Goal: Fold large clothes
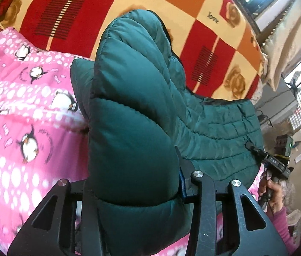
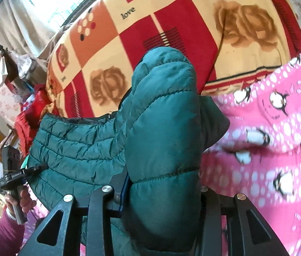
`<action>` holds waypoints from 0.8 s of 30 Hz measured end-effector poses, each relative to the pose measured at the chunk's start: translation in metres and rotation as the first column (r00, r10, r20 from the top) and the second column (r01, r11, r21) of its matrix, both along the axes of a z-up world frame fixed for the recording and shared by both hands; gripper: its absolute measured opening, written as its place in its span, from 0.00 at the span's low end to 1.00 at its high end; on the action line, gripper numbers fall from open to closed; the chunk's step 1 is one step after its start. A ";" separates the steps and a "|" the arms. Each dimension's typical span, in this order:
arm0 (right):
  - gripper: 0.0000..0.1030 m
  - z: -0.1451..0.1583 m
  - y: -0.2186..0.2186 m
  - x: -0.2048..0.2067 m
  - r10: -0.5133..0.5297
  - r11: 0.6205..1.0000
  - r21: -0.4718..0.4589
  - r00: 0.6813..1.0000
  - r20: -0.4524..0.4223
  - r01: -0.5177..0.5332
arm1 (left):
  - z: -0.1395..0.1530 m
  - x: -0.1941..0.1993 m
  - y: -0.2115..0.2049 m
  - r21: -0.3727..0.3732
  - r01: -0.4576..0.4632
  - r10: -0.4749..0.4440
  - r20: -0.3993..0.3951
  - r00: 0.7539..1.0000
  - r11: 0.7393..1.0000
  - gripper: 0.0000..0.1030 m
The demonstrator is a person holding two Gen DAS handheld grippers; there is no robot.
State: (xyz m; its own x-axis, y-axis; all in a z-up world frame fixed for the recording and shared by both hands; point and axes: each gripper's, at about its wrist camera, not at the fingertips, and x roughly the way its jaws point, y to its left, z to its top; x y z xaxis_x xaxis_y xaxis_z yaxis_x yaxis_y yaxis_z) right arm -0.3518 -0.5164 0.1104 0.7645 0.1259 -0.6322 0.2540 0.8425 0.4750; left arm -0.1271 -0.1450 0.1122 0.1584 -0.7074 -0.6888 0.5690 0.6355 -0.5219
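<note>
A dark green quilted puffer jacket (image 1: 129, 106) hangs lifted between both grippers above the bed. In the left wrist view, my left gripper (image 1: 133, 183) is shut on a thick puffy fold of it, which bulges up between the jaws and hides the fingertips. Farther right, my right gripper (image 1: 255, 149) clamps the jacket's lower edge, held by a hand (image 1: 272, 189). The right wrist view mirrors this: my right gripper (image 2: 163, 192) is shut on a padded fold of the jacket (image 2: 163, 117), and my left gripper (image 2: 41, 166) pinches the fabric at the left.
A pink penguin-print blanket (image 1: 22, 106) (image 2: 267, 149) lies under the jacket. Beyond it spreads a red, orange and cream checked bedsheet (image 1: 150, 10) (image 2: 150, 21). Curtains and a window (image 1: 289, 32) stand past the bed's edge. Red clutter (image 2: 28, 115) sits beside the bed.
</note>
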 end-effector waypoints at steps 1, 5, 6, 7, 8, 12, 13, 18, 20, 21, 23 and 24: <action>0.36 -0.001 0.005 -0.007 0.002 1.000 0.007 1.000 -0.001 -0.002 | 0.002 -0.006 0.006 -0.001 0.004 -0.004 -0.003 1.000 1.000 0.37; 0.36 -0.010 0.018 -0.030 0.002 0.999 0.043 1.000 -0.019 -0.001 | -0.002 -0.024 0.025 0.010 0.020 -0.020 -0.014 1.000 1.000 0.37; 0.36 -0.012 0.019 -0.033 -0.003 0.999 0.051 1.000 -0.024 0.004 | -0.004 -0.026 0.028 0.016 0.021 -0.021 -0.014 1.000 1.000 0.37; 0.36 -0.016 0.018 -0.035 -0.009 0.998 0.063 0.999 -0.034 0.011 | -0.008 -0.028 0.030 0.026 0.018 -0.018 -0.014 1.000 0.999 0.37; 0.37 -0.019 0.018 -0.036 -0.018 0.998 0.066 0.999 -0.046 0.021 | -0.011 -0.029 0.031 0.035 0.014 -0.014 -0.015 1.000 0.999 0.38; 0.58 -0.043 0.016 -0.030 -0.082 0.997 -0.003 0.984 -0.159 0.083 | -0.028 -0.029 0.026 0.095 -0.019 0.019 0.000 1.000 0.995 0.47; 0.66 -0.051 0.013 -0.029 -0.100 0.995 0.002 0.980 -0.174 0.102 | -0.031 -0.029 0.025 0.105 -0.026 0.026 0.004 1.000 0.994 0.52; 0.72 -0.062 0.005 -0.034 -0.146 0.982 0.092 0.975 -0.167 0.163 | -0.048 -0.025 0.031 0.119 -0.079 0.082 -0.018 0.996 0.990 0.70; 0.72 -0.054 0.010 -0.039 -0.166 0.983 0.052 0.971 -0.175 0.177 | -0.047 -0.028 0.035 0.131 -0.097 0.098 -0.006 0.995 0.987 0.74; 0.72 -0.049 0.012 -0.041 -0.176 0.982 0.032 0.968 -0.178 0.185 | -0.044 -0.030 0.036 0.142 -0.104 0.103 0.019 0.995 0.984 0.75; 0.72 -0.037 0.016 -0.046 -0.208 0.978 -0.014 0.961 -0.182 0.209 | -0.038 -0.035 0.043 0.159 -0.116 0.106 0.070 0.992 0.980 0.75; 0.72 -0.031 0.017 -0.050 -0.223 0.975 -0.034 0.958 -0.182 0.220 | -0.032 -0.040 0.045 0.170 -0.125 0.108 0.107 0.988 0.978 0.76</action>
